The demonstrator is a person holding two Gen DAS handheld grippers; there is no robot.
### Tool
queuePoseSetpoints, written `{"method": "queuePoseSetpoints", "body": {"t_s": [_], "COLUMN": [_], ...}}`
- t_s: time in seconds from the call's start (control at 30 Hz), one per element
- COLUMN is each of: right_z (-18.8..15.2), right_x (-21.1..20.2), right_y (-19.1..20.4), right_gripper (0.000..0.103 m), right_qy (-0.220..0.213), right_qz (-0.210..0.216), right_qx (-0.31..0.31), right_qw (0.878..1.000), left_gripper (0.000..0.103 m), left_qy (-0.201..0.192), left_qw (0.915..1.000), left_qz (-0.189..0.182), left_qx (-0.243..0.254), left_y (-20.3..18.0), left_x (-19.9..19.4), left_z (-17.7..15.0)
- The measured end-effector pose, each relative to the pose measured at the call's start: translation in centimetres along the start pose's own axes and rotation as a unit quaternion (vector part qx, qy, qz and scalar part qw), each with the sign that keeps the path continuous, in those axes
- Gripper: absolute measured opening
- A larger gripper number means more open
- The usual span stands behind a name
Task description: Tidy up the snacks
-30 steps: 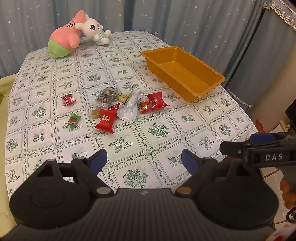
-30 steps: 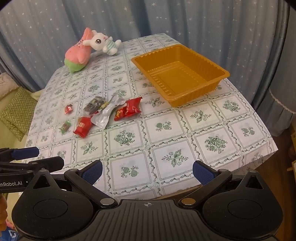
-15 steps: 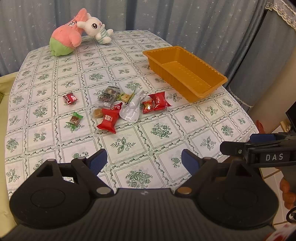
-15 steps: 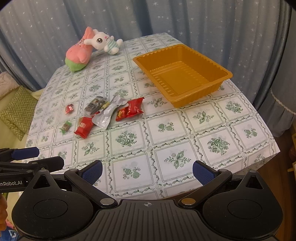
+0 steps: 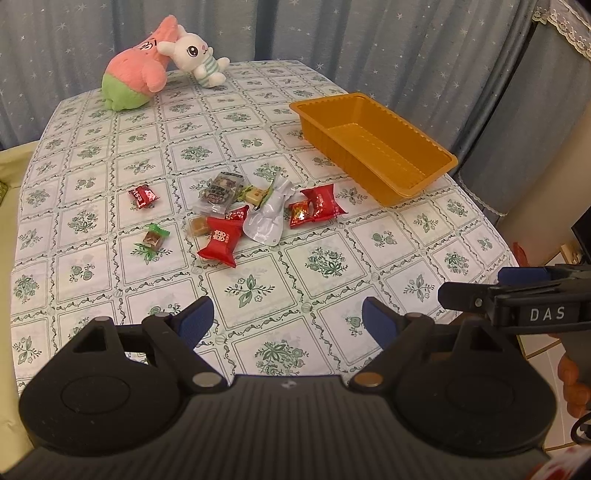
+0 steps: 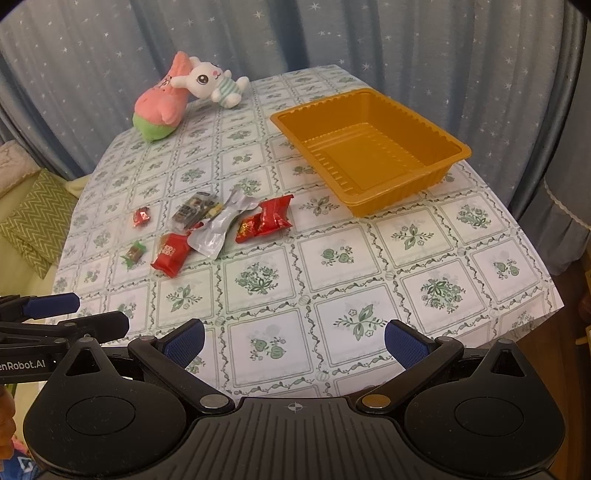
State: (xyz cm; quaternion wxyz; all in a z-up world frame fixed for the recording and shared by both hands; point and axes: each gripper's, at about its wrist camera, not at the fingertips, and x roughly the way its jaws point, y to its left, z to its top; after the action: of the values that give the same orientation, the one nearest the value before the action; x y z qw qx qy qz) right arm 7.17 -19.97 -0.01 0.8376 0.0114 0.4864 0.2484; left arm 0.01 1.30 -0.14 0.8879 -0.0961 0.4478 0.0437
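Left gripper point(image 5: 282, 320) hovers over the near edge of the surface point(image 5: 325, 258), jaws released wide, nothing between the blue pads. Right gripper point(image 6: 293, 338) hovers likewise, jaws released and empty; it also shows in the left view at 3 o'clock, and the left gripper shows in the right view at 9 o'clock.

Floral-tiled white-green tablecloth point(image 6: 258, 277) covers the surface. Empty orange ribbed plastic tray point(image 6: 373, 147) sits at 1 o'clock in the right view, well apart from both grippers. Pile of wrapped snacks lies mid-surface, at 11 o'clock in the right view: large red packet with white print point(image 5: 221, 242), silver foil pouch point(image 5: 269, 214) touching it, two red packets point(image 5: 317, 206) just beside the pouch on the tray side, dark clear-wrapped packet point(image 5: 219, 192) behind. Small red candy point(image 5: 143, 195) and green-wrapped candy point(image 5: 153, 238) lie apart, left of the pile.

Pink-and-green plush star point(image 5: 135, 79) and white plush bunny point(image 5: 197, 61) touch each other at the far edge, before the blue starred curtain point(image 6: 332, 33).
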Motion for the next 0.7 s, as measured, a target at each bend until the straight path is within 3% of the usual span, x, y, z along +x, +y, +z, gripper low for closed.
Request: {"method": "queuePoseSetpoints", "body": {"t_s": [0.7], "right_z": [-0.16], "right_x": [-0.36], "right_y": [0.11], "right_gripper": [0.103], "right_qy": [-0.001], "right_qz": [0.004], "right_qx": [-0.001], "right_qw": [1.0], "left_gripper": [0.086], "left_qy": [0.0], "left_qw": [1.0], "left_qz": [0.001], "left_qx": [-0.003], "left_y": [0.89], "left_x": [0.38], "left_z": [-0.13]}}
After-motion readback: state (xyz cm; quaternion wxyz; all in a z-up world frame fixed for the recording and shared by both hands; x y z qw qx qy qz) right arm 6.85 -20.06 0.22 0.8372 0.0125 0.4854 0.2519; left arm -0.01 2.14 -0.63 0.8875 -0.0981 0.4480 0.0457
